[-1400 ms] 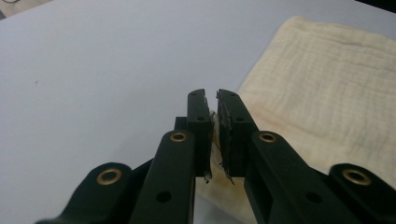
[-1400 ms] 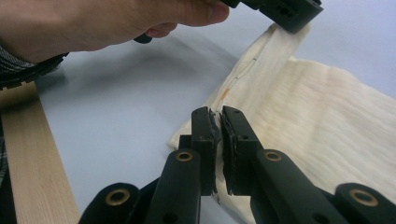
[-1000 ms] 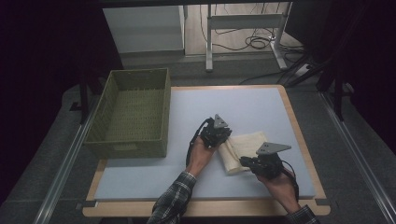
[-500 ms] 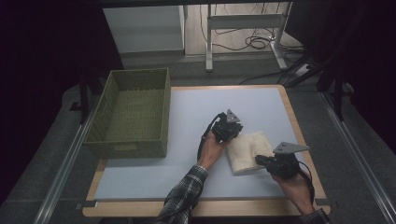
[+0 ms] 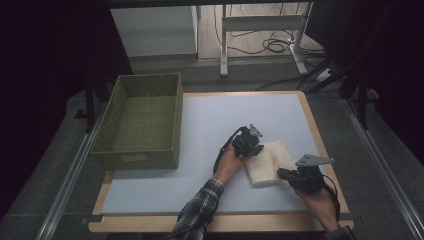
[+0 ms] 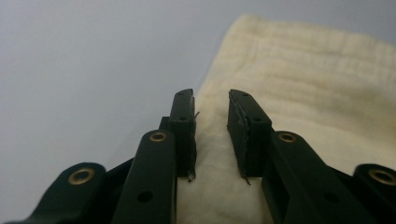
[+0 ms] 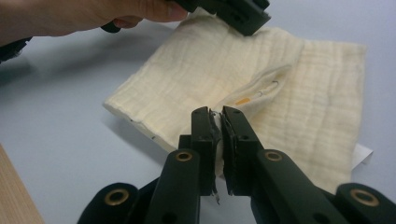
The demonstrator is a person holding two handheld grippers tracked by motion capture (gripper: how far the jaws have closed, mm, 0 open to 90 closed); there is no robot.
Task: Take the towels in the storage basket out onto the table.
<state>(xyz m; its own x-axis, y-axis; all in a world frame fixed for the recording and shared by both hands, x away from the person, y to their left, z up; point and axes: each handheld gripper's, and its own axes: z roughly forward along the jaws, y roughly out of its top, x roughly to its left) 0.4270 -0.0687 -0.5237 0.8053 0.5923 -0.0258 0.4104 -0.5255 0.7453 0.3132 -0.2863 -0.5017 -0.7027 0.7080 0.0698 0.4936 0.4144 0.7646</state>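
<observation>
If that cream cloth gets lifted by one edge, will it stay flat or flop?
Probably flop: the cloth is soft, ribbed fabric lying folded in layers, and where the right gripper pinches it, a fold puckers up. It looks light, since that small pinch raises the fold. It seems unlikely to slip, judging by its textured weave.

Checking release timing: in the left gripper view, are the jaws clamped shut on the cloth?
No, the left gripper stands with its jaws apart over the cream cloth.

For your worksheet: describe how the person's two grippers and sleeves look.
Both the left gripper and right gripper are black, with flat two-piece jaws and brass-coloured pivot rings. Each carries a grey three-cornered plate on top and trails a black cable. The sleeves are dark plaid.
</observation>
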